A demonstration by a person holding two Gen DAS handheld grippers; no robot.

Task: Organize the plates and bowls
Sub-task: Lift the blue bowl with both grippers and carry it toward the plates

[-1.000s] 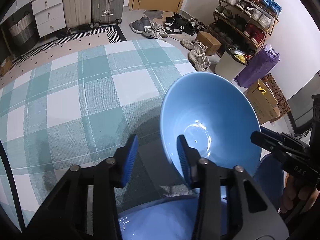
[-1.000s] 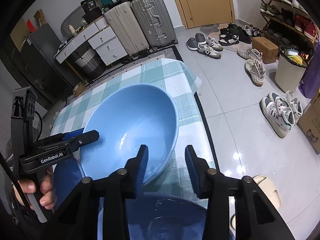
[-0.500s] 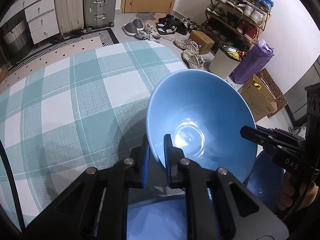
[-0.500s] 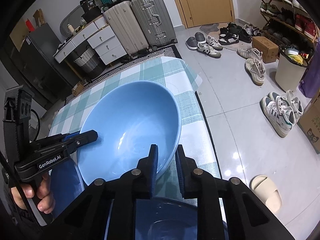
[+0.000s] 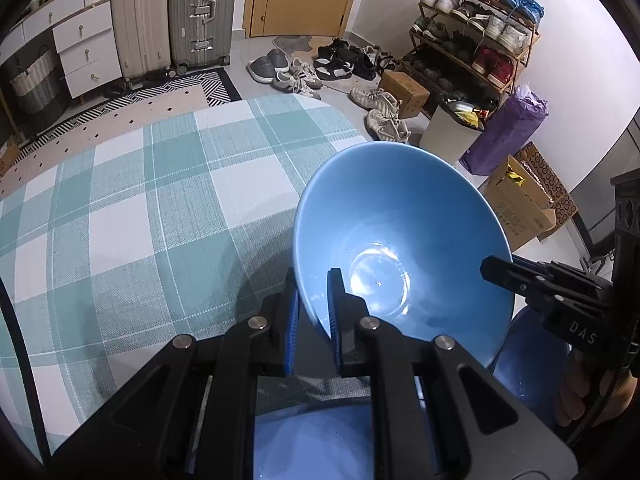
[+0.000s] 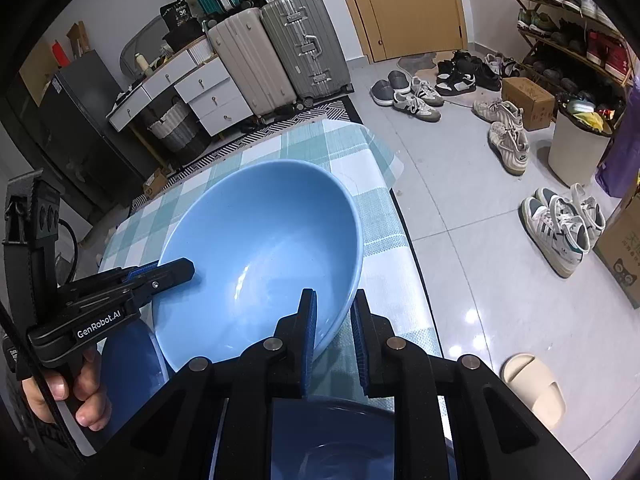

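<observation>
Both grippers are clenched on one bowl (image 5: pixel 400 240): the left gripper (image 5: pixel 312 320) pinches its near rim in the left view, the right gripper (image 6: pixel 334 332) pinches the opposite rim. The bowl hangs tilted above the checked table (image 5: pixel 140 220), near its edge, with more blue dishes (image 6: pixel 340 440) beneath the grippers. The glazed rim is likely slick, and each grip covers only a thin strip, so if the hands pull apart or twist unevenly, the bowl could slip out and strike the dishes below or tumble toward the floor (image 6: pixel 480 240).
</observation>
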